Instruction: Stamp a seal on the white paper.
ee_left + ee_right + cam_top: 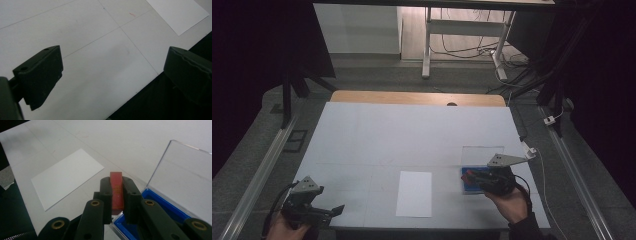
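Here my right gripper (117, 195) stands over the near left corner of the blue ink pad (160, 205), jaws closed tight on a small red stamp (116, 190) that rises upright between the pads, its top edge showing just above the jaw tips. The step in hand, as I judge it, is carrying the inked stamp across to the white sheet of paper (66, 176) — best done by keeping the stamp level, holding the squeeze steady so it cannot twist, and lowering it squarely onto the paper rather than at a slant. In the high view the right gripper (472, 176) sits over the pad's case, whose clear lid (482, 152) stands open behind it; the paper (414, 193) lies near, to its left on the table (412, 135). My left gripper (112, 75) — jaws wide apart, nothing between them — rests at the table's near left edge, well apart from the work
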